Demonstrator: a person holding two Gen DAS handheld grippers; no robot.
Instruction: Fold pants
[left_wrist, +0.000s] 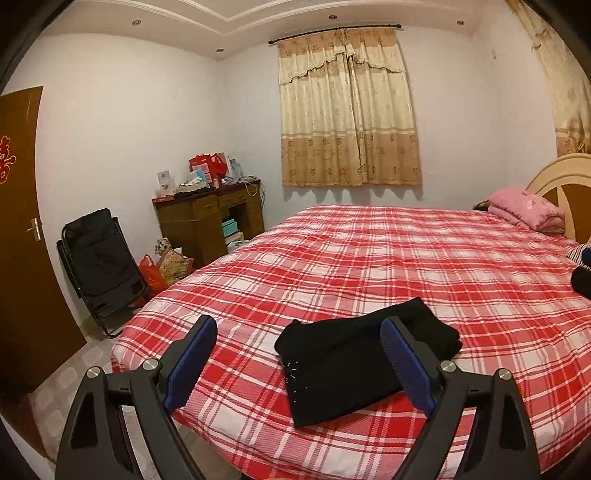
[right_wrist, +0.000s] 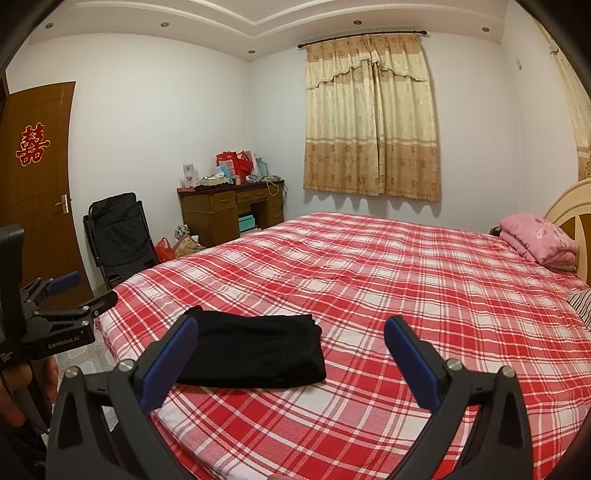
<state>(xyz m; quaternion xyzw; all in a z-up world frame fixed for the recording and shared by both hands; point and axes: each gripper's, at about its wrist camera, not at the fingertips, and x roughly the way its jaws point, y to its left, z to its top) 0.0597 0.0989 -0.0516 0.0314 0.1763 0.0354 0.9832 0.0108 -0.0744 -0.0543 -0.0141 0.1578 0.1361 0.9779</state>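
Observation:
Black pants (left_wrist: 354, 354) lie folded into a compact rectangle on the red plaid bed (left_wrist: 406, 258), near its front left corner. They also show in the right wrist view (right_wrist: 255, 350). My left gripper (left_wrist: 299, 328) is open and empty, held above and short of the pants. My right gripper (right_wrist: 291, 328) is open and empty, held back from the pants, which lie ahead and to its left. The left gripper (right_wrist: 79, 288) also shows at the left edge of the right wrist view, off the bed's corner.
A pink folded quilt (left_wrist: 524, 208) lies by the headboard (left_wrist: 554, 177) at far right. Dark and striped items (left_wrist: 581, 269) sit at the bed's right edge. A black folding chair (left_wrist: 99, 266), a cluttered wooden desk (left_wrist: 207, 214), bags (left_wrist: 162, 269) and a brown door (left_wrist: 22, 221) stand left.

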